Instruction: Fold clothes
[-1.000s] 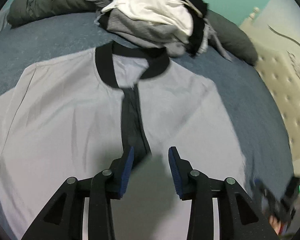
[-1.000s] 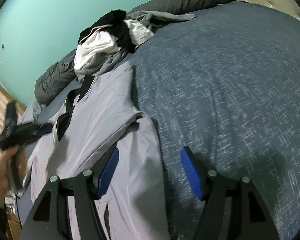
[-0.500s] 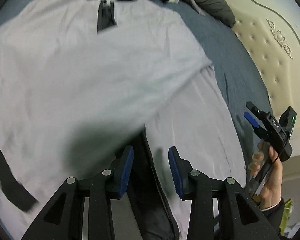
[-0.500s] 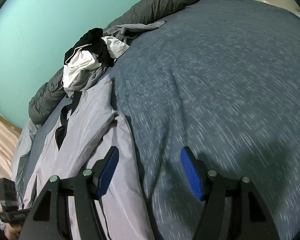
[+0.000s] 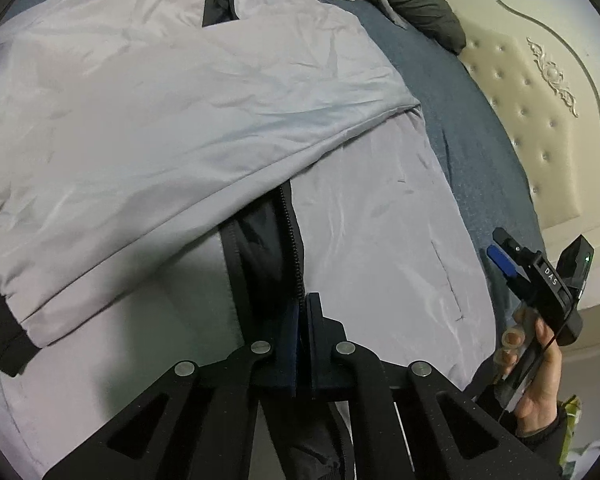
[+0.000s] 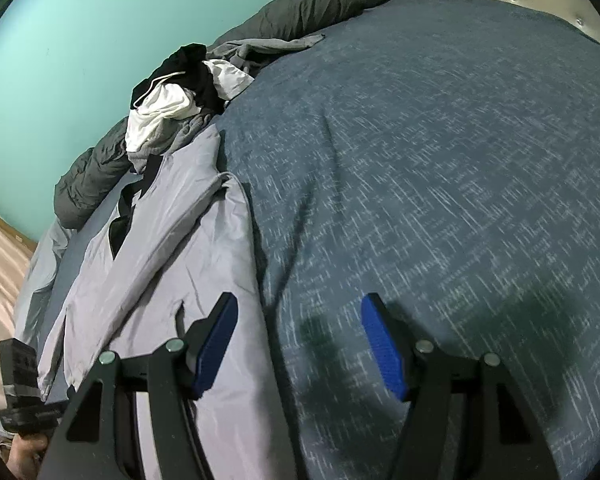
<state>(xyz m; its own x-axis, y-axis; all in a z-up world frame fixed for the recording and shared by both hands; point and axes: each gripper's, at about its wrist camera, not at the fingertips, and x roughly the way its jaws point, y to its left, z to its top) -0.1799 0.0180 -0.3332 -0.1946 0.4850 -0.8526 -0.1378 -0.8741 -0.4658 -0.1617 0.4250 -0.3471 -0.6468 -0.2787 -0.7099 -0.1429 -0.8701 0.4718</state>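
Note:
A light grey jacket [image 5: 180, 120] with black collar, cuffs and zip lies front up on the blue bed cover [image 6: 440, 160]. One sleeve is folded across its chest, the black cuff [image 5: 4, 344] at the left. My left gripper [image 5: 302, 320] is shut on the jacket's zip edge near the hem. My right gripper [image 6: 300, 340] is open and holds nothing. It hovers over the jacket's right side edge [image 6: 236, 280], one finger above the cloth and one above the bed cover. A hand holds that right gripper [image 5: 496, 246] beyond the jacket's right edge in the left wrist view.
A heap of white, black and grey clothes [image 6: 172, 96] lies past the collar. Dark grey bedding [image 6: 300, 8] runs along the teal wall. A cream tufted headboard [image 5: 540, 100] stands on the right. Bare blue bed cover spreads right of the jacket.
My left gripper has come down from over the chest to the zip near the hem and closed on it. The right gripper stayed open and shifted slightly along the jacket's side.

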